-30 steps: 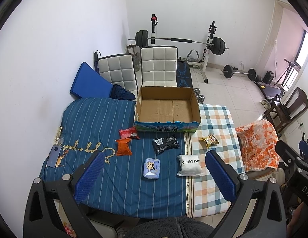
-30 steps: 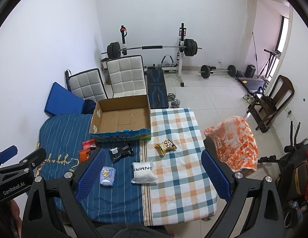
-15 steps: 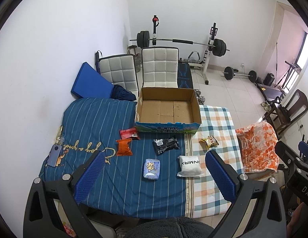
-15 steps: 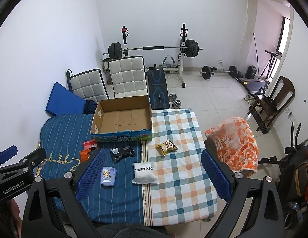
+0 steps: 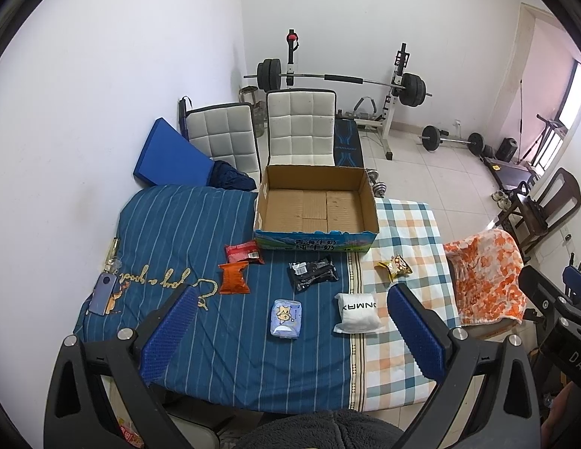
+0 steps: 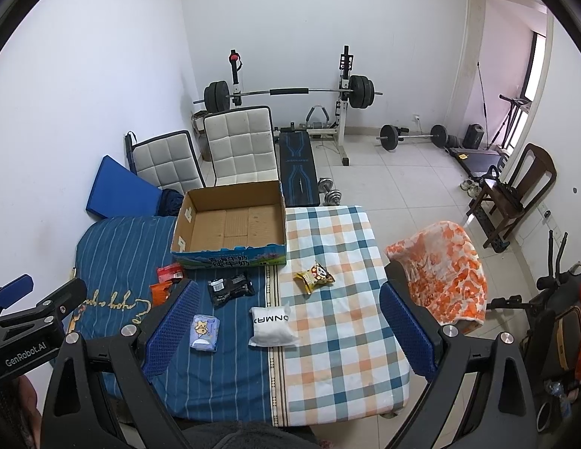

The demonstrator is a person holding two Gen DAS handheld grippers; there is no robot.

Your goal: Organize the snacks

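Both grippers, left (image 5: 290, 327) and right (image 6: 286, 321), are hovering above the bench (image 5: 185, 224) with jaws spread wide and empty, while six snack packs, among them a white pack (image 5: 358, 312) and a blue pack (image 5: 286, 318), are lying just before an open box (image 5: 315, 205)

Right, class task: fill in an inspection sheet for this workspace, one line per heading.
Surface: table under a blue striped cloth and a checked cloth.
Job's things: empty cardboard box; red, orange, black, light blue, white and yellow packets lie apart, outside it.
Clutter: phone at table edge.
Grippers: left gripper and right gripper open, holding nothing.
Cables: nothing seen.
Surroundings: two white chairs, barbell rack, orange blanket.
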